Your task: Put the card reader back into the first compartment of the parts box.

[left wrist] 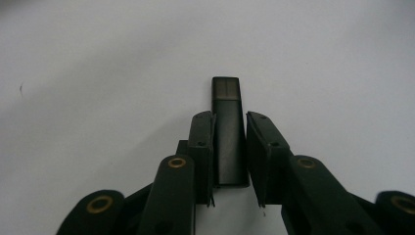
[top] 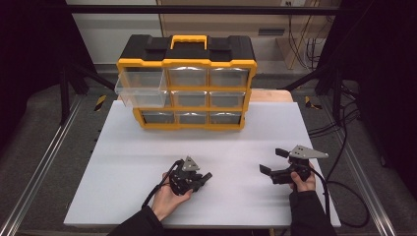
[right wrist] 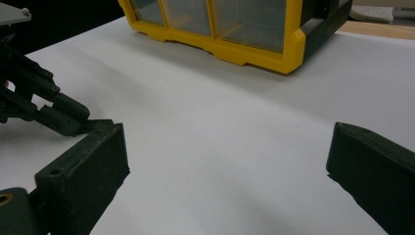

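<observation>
In the high view, the left hand-held gripper [top: 204, 177] lies low over the white tabletop [top: 128, 162], tilted down toward the board, which suits picking up something flat. The right hand-held gripper [top: 271, 161] waits well apart to the side, its jaws spread wide with nothing between them, probably kept clear until it is needed. At the far edge stands a yellow-and-black drawer organiser [top: 187, 81]; its top-left clear drawer [top: 141, 88] is pulled out, which suggests it is the place meant for the small part.

In the left gripper view, a small black bar [left wrist: 228, 132] lies on the tabletop between the two jaws, lengthways along them, its far end sticking out past the tips. The left jaw sits against its side; at the right jaw a thin gap seems to remain, though the dark-on-dark edge makes this hard to judge. The jaws are narrowed around the bar, and a firm clamp cannot be confirmed.

In the right gripper view, the jaws stand far apart over bare tabletop, the organiser's yellow base ahead and the left gripper at the left edge.
</observation>
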